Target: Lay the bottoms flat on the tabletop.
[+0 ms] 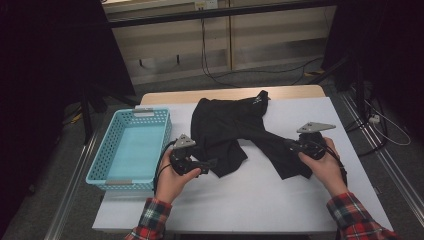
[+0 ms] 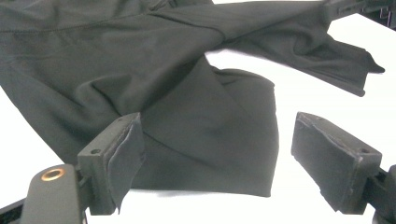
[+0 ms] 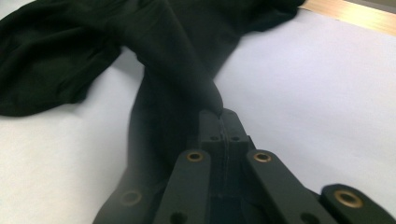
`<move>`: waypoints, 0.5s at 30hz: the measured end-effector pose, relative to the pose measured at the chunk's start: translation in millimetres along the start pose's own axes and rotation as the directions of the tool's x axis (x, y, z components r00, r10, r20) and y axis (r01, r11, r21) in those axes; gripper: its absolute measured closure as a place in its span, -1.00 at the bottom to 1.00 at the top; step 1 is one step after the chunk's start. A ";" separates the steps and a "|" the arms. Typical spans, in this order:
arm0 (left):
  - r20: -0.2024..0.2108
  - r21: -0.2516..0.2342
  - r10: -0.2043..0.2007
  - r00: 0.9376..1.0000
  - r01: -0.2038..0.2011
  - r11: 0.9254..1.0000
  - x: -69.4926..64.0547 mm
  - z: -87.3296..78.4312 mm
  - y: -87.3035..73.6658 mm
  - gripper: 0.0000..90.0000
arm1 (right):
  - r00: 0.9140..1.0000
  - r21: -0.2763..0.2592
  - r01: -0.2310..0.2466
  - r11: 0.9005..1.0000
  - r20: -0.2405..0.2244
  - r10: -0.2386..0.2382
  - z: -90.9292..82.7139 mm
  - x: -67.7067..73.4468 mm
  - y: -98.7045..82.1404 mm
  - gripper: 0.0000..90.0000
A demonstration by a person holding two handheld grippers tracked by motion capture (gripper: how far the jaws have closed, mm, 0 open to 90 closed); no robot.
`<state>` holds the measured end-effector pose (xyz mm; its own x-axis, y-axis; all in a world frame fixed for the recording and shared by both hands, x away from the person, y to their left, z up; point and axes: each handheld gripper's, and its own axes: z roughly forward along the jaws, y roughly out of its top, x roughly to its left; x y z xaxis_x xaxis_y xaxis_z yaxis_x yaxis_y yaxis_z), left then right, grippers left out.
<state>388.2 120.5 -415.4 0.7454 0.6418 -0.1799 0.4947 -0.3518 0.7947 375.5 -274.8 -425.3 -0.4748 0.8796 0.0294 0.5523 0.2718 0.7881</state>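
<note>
Right gripper [image 3: 220,114] pinching black garment [image 3: 173,60]

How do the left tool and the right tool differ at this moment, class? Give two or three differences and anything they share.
The left tool has its jaws wide apart, while the right tool has its jaws shut. The left tool grips nothing, its jaws only flanking a fold of the black garment; the right tool pinches the garment. The left tool is nearer the basket; the right is at the far end of the garment. Both lie low over the table.
</note>
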 end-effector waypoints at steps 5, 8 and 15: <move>0.000 -0.002 0.002 1.000 -0.002 1.000 -0.1 -0.6 -0.7 -0.61 | 0.999 0.019 -0.013 1.000 0.038 0.012 2.0 -9.1 -5.0 1.00; -0.001 -0.003 0.005 1.000 -0.005 1.000 -0.3 -1.1 -0.7 -0.61 | 0.998 0.022 -0.008 1.000 0.062 0.007 3.4 -11.1 -5.9 1.00; 0.003 0.008 0.010 1.000 -0.010 1.000 -1.8 0.4 -1.3 -0.61 | 0.998 0.030 0.007 1.000 0.068 -0.009 6.0 -11.6 -8.0 0.99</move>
<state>386.4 119.5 -416.3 0.7518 0.6363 -0.1733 0.4904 -0.3636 0.7920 380.7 -284.8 -435.7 -0.4320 0.9017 -0.0193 0.5697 0.2895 0.7692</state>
